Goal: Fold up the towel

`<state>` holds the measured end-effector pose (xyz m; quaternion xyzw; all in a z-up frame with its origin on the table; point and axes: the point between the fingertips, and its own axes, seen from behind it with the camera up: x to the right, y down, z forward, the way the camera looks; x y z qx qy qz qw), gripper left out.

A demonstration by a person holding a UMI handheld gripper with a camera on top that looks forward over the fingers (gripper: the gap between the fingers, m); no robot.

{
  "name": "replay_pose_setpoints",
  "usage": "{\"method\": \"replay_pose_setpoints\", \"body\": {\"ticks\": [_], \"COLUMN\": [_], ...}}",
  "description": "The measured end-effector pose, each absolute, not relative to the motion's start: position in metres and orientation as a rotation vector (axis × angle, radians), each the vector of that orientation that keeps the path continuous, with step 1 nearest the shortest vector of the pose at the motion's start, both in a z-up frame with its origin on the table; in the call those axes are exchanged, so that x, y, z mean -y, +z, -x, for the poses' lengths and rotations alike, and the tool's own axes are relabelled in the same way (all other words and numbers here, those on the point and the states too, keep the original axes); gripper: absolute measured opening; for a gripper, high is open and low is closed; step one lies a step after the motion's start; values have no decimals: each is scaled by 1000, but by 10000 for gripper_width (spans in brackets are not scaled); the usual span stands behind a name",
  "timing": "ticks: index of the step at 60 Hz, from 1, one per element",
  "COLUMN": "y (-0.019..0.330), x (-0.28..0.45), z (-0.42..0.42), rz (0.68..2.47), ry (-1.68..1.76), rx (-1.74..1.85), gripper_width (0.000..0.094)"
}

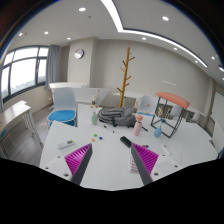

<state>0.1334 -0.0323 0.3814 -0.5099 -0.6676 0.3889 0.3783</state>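
Note:
My gripper (112, 166) is open and empty, held above the white table (108, 150). Its magenta pads (80, 158) stand wide apart with only bare tabletop between them. I cannot pick out a towel with certainty. A pale grey heap (113, 118) lies at the far end of the table, well beyond the fingers. A small black object (126, 141) lies on the table just ahead of the right finger.
A pink item (66, 144) lies left of the left finger. A pink bottle (139, 126) and small items stand at the far end. Beyond are a blue bin (62, 117), a wooden coat stand (124, 75) and an orange-topped chair (170, 100).

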Motion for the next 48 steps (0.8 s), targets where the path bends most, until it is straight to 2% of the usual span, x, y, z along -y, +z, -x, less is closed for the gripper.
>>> {"method": "replay_pose_setpoints", "body": {"ticks": [17, 35, 48], "y": [334, 246, 187], "x": [14, -39, -71], "z": [-109, -63, -8], "rz": [1401, 1498, 1489], "ry": [925, 815, 766], "rx": [1675, 1608, 1589], "gripper_width": [848, 851, 852]}}
